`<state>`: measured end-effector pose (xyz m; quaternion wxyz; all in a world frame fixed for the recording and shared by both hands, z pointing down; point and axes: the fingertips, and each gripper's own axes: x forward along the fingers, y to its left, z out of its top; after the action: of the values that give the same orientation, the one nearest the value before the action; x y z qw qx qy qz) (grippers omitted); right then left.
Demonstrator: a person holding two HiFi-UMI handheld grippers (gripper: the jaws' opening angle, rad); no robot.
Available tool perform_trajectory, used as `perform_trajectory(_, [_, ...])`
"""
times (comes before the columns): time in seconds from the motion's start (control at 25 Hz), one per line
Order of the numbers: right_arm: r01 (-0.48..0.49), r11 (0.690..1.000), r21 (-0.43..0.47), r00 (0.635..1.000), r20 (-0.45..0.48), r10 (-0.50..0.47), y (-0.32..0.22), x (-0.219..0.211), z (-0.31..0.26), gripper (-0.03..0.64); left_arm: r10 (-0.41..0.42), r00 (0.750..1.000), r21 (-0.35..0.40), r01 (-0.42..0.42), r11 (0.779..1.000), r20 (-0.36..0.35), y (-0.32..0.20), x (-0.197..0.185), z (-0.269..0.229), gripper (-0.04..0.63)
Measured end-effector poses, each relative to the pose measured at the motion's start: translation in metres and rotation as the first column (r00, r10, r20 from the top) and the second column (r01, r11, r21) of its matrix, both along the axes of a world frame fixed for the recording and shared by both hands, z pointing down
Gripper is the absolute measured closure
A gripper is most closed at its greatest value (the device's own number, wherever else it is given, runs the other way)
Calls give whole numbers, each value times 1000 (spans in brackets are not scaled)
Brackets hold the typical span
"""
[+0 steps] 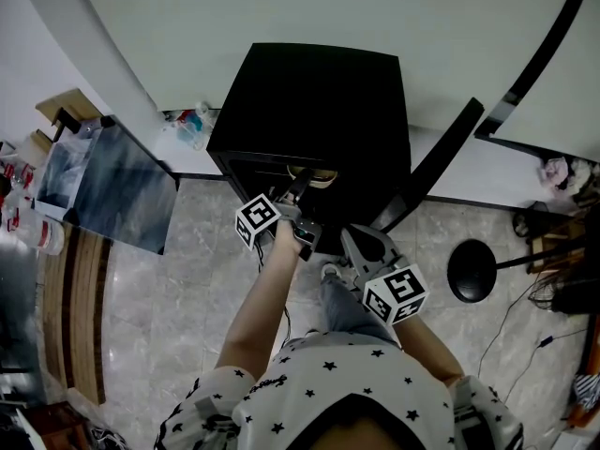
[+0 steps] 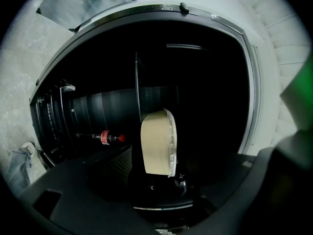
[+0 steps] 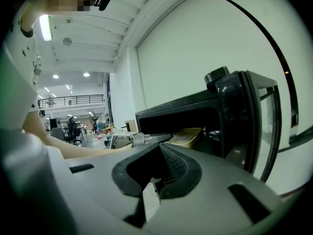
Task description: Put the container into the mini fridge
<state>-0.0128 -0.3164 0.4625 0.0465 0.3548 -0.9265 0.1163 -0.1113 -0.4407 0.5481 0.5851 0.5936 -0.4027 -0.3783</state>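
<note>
Head view: boxy matte-black mini fridge (image 1: 309, 101), its door (image 1: 441, 162) swung open; the left gripper (image 1: 298, 190) reaches into the fridge's mouth and the right gripper (image 1: 361, 244) hangs just before it. Left gripper view: dark jaws spread wide, not pressing the rounded beige container (image 2: 156, 143) with a ribbed clear lid, which sits between them inside the fridge. Right gripper view: grey jaws closed together, empty, their ribbed pads meeting.

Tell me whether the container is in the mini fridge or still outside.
In: the beige container sits inside the mini fridge cavity, past the open door.
</note>
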Motion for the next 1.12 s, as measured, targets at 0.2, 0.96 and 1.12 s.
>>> perform_trajectory(0.2, [-13, 1000, 9, 1000, 0, 13, 13, 2, -2, 624, 19, 999, 17, -20, 1000, 40, 18, 1, -6, 270])
perform_trajectory(0.96, [-43, 999, 21, 999, 6, 43, 83, 4, -7, 624, 73, 879, 68, -119, 991, 471, 127, 2, -36, 577])
perform_trajectory(1.12, [-41, 999, 25, 999, 6, 41, 101, 3, -8, 624, 73, 812, 87, -151, 985, 579, 154, 4, -44, 581])
